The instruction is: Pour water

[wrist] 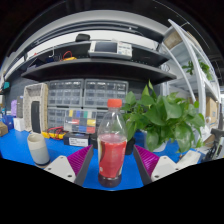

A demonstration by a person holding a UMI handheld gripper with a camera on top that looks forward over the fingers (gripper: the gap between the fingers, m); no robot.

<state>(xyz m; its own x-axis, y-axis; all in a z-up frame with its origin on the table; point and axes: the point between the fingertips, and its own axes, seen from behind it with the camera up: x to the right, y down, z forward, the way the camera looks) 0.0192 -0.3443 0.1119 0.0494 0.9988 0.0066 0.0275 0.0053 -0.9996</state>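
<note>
Tongs [113,163] stood partly open around a clear bottle [112,143] with an orange cap and red liquid; whether both purple pads [146,160] pressed on it I could not tell. It stood upright on the blue desk [25,150]. A pale cup [38,149] sat at nine o'clock, a leafy plant [165,117] at two o'clock.

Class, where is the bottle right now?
In the gripper view, the bottle stands on the blue table between the gripper fingers, with the plant right and a cup left.

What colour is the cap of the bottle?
Orange-red; the bottle cap shows in the gripper view.
</note>
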